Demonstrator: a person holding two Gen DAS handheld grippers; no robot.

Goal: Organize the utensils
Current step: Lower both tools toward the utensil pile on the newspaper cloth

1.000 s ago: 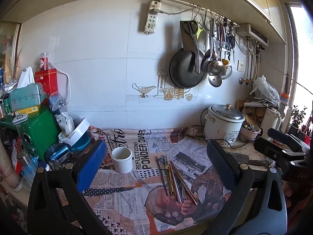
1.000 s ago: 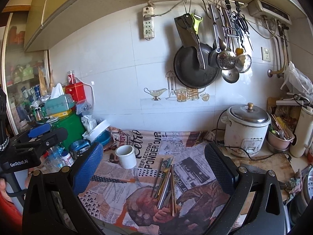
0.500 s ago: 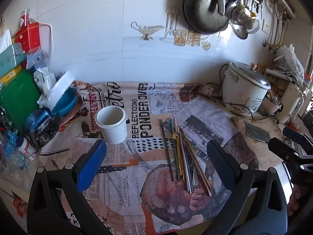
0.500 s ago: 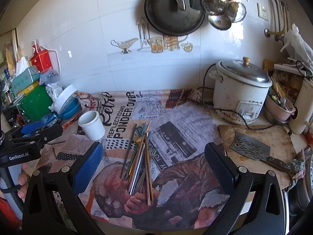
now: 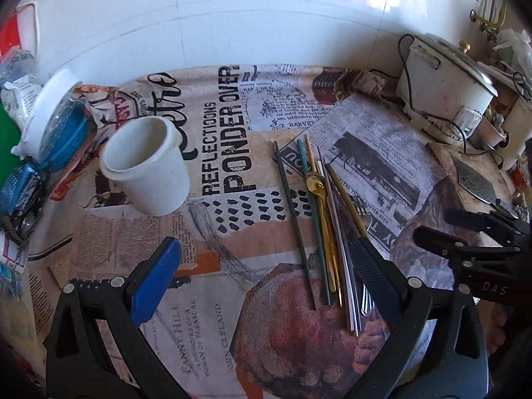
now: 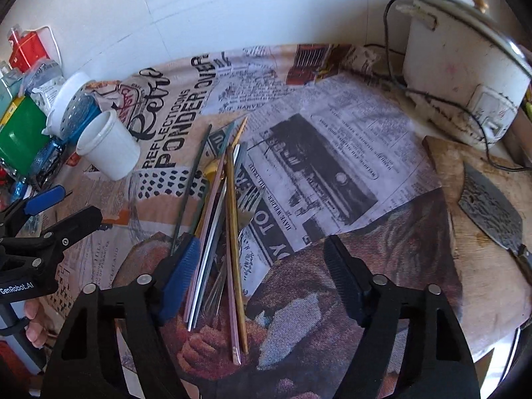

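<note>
A loose pile of utensils (image 5: 327,232) lies on the newspaper-print cloth: several chopsticks, a gold spoon (image 5: 316,184) and a fork. The pile also shows in the right wrist view (image 6: 219,212). An empty white cup (image 5: 146,166) stands upright to its left, also in the right wrist view (image 6: 108,149). My left gripper (image 5: 262,276) is open and empty above the cloth, just left of the pile's near ends. My right gripper (image 6: 262,276) is open and empty, its blue finger (image 6: 181,272) over the pile's near ends.
A white rice cooker (image 6: 462,79) with its cord stands at the back right. A cleaver (image 6: 492,206) lies on a wooden board at the right. Blue strainers, a white lid (image 5: 50,116) and a green box (image 6: 20,136) crowd the left edge.
Both grippers have tilted down and moved closer to the cloth. The wall and hanging pans have left view; the utensil pile and cup now appear larger.
</note>
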